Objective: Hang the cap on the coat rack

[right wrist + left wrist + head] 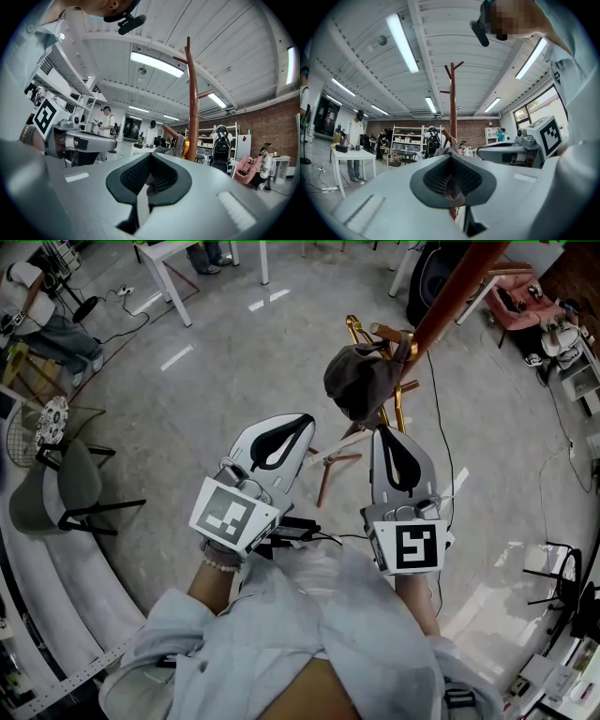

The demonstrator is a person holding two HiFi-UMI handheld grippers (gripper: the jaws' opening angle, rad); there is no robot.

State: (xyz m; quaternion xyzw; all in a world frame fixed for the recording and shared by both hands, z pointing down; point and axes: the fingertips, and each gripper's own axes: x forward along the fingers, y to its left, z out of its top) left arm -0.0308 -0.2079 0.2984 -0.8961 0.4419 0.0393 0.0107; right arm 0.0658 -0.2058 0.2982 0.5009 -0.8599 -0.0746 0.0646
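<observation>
Dark grey fabric cap (361, 379) hangs on a peg of the reddish-brown wooden coat rack (452, 294). Left claw (306, 418) and right claw (382, 430) are both closed, right next to it.

The cap (361, 381) hangs on the coat rack (452, 304), just ahead of the left gripper (302, 420) and right gripper (382, 433). A chair (70, 486) stands far left.

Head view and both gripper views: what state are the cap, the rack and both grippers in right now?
cap: hanging on a low peg of the rack, in neither gripper.
coat rack: upright, top pegs bare.
left gripper: jaws shut, empty, just short of the cap.
right gripper: jaws shut, empty, below the cap.
</observation>
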